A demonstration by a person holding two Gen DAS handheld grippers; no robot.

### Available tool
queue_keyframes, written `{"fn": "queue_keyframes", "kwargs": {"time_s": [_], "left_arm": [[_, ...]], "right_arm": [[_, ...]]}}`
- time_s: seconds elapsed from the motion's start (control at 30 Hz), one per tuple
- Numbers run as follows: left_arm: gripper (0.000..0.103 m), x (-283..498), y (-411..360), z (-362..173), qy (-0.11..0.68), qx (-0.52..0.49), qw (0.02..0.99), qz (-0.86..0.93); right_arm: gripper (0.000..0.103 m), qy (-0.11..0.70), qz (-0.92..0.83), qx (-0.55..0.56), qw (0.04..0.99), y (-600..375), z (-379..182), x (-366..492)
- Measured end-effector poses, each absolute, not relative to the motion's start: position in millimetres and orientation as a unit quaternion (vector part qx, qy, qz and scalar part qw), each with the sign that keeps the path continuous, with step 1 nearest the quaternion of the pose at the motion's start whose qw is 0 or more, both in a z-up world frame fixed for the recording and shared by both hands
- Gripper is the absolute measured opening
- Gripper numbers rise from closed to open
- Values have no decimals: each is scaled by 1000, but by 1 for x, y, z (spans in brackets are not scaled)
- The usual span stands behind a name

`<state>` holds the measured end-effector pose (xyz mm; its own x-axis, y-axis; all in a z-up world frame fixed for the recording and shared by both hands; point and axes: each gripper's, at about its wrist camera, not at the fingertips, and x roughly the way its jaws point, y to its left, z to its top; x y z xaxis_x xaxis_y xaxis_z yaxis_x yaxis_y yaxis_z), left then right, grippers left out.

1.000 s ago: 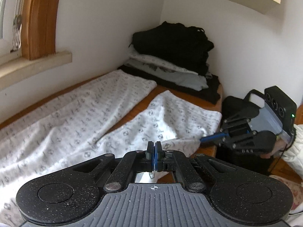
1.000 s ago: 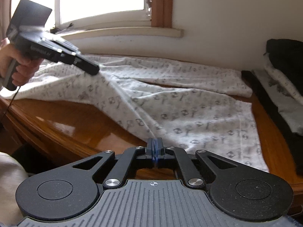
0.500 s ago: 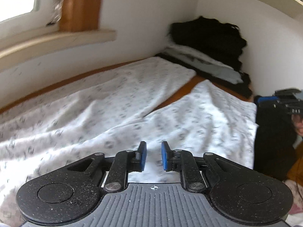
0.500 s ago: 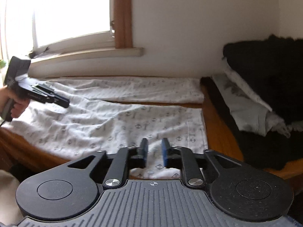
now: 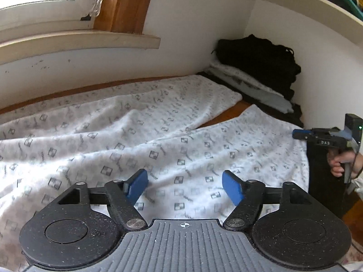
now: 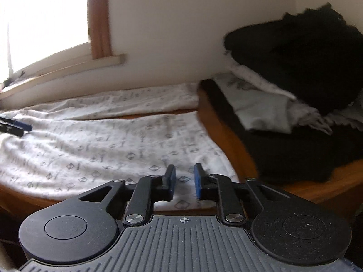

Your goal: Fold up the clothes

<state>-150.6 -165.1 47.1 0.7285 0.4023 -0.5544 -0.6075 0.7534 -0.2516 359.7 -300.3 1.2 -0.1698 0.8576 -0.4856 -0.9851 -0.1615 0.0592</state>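
Observation:
White patterned trousers (image 5: 127, 140) lie spread on the wooden table (image 5: 226, 115), their two legs reaching toward the far right. My left gripper (image 5: 185, 181) hovers low over the near leg. Its jaws are wide apart and still opening, with only cloth lying beneath them. In the right wrist view the left gripper (image 6: 25, 125) shows at the left edge above the trousers (image 6: 102, 145). My right gripper (image 6: 184, 176) hangs over the near leg's hem at the table's front edge. Its jaws stand a narrow gap apart and are closing, pressing on nothing. The right gripper (image 5: 297, 134) is held in a hand at the right.
A stack of folded clothes (image 6: 295, 68), black on top with grey and white beneath, fills the table's far right corner by the wall. A windowsill (image 5: 79, 40) runs along the back. A shelf (image 5: 306, 6) hangs above the corner. A dark object (image 5: 322, 181) stands below the table's right end.
Both grippers were shut on the trousers and have let go; the cloth now lies flat. The left jaws spread wide. The right gripper swung right toward the leg hem.

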Motion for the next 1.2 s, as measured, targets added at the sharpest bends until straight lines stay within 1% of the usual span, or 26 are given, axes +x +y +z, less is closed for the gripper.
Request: {"fn": "queue_keyframes", "kwargs": {"time_s": [0.1, 0.17, 0.23, 0.27, 0.3, 0.33, 0.4, 0.53, 0.73, 1.2], "left_arm": [[80, -148, -169, 47, 244, -208, 904, 281], [82, -144, -173, 46, 251, -198, 904, 285], [86, -142, -176, 46, 256, -190, 902, 292], [91, -141, -177, 46, 257, -188, 900, 297], [96, -141, -179, 45, 258, -186, 899, 302], [103, -141, -181, 45, 256, -184, 898, 307], [103, -144, -185, 47, 249, -181, 896, 320], [103, -149, -195, 52, 245, -185, 892, 333], [103, -182, -218, 62, 223, -184, 889, 355], [103, -308, -242, 81, 186, -208, 824, 494]], "right_arm": [[15, 191, 735, -184, 624, -298, 5, 359], [19, 201, 732, -189, 623, -295, 9, 357], [30, 202, 727, -189, 628, -292, 11, 351], [33, 201, 722, -193, 634, -289, 12, 346], [38, 199, 717, -197, 638, -287, 13, 340], [38, 199, 718, -199, 636, -286, 14, 335], [39, 199, 723, -200, 631, -283, 17, 321], [49, 190, 732, -200, 623, -276, 24, 289], [53, 185, 766, -202, 582, -262, 35, 222], [56, 146, 867, -232, 416, -251, 45, 44]]}}
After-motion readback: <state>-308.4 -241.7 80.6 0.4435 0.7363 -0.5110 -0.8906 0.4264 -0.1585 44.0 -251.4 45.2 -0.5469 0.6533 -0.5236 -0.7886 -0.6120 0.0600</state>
